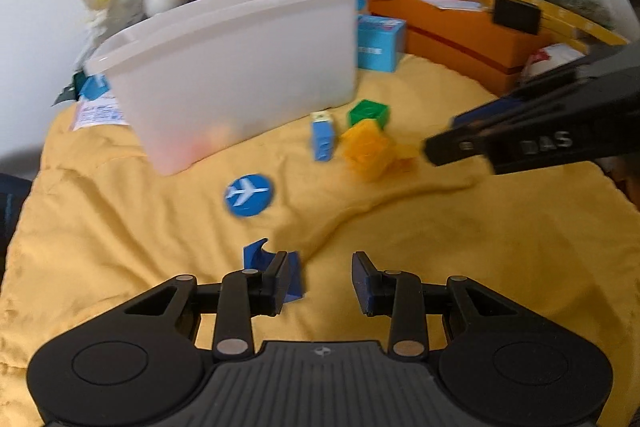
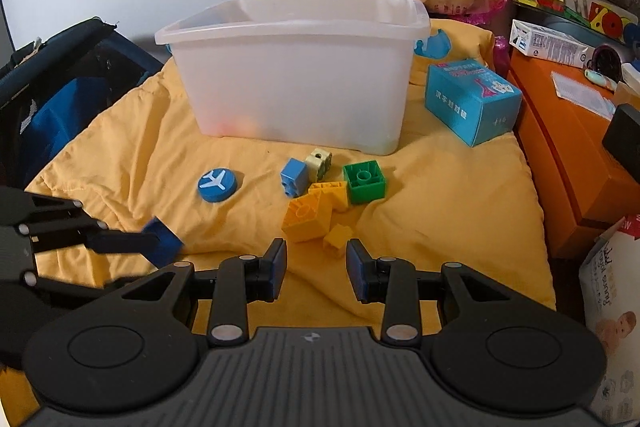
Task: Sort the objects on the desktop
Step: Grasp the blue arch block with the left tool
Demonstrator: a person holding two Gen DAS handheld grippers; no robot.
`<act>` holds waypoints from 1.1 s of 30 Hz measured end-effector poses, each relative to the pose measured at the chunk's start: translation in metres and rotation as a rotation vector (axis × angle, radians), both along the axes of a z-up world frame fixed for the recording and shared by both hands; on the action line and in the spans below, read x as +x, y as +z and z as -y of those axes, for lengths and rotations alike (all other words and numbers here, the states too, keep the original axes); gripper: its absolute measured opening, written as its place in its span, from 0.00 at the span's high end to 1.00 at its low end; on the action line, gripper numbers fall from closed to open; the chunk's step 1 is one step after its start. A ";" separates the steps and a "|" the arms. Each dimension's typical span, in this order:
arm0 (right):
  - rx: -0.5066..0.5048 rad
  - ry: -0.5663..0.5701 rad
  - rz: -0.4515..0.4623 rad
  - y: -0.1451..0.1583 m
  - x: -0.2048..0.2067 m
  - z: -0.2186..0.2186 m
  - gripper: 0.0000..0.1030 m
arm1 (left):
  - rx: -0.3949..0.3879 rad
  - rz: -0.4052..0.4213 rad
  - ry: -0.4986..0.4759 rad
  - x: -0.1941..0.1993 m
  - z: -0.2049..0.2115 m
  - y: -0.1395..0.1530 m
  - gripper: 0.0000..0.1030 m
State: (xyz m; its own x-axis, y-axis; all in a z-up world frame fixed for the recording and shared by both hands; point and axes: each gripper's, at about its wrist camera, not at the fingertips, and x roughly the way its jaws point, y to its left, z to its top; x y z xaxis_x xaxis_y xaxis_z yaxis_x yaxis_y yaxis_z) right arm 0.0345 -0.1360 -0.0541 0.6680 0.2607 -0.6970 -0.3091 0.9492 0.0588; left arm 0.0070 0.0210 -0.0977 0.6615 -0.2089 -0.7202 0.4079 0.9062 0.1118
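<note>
1. Plainly, the loose pieces lie on the yellow blanket [image 2: 440, 211] in front of the white bin [image 2: 296, 75]: a blue piece [image 1: 260, 259] by the left tool [image 1: 320, 279], a small yellow brick [image 2: 338, 239] just ahead of the right tool [image 2: 316, 269].
2. Both tools stand spread, holding nothing.
3. The blue piece sits outside the left tool's finger [image 1: 280, 279]; closing now would likely knock it aside.
4. The soft, wrinkled blanket could get pinched along with a brick.
5. Yellow bricks crowd together; a grab may drag neighbours.
6. The tools work near each other and might collide.
</note>
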 end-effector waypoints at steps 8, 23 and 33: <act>-0.044 -0.026 0.051 0.003 0.017 0.002 0.64 | -0.007 0.009 0.017 0.000 -0.012 0.004 0.62; -0.200 0.087 -0.005 -0.027 0.052 -0.022 0.65 | -0.045 0.006 0.067 -0.005 -0.024 0.008 0.62; -0.310 0.223 0.039 -0.031 0.058 -0.033 0.68 | -0.051 -0.004 0.092 0.000 -0.027 0.006 0.61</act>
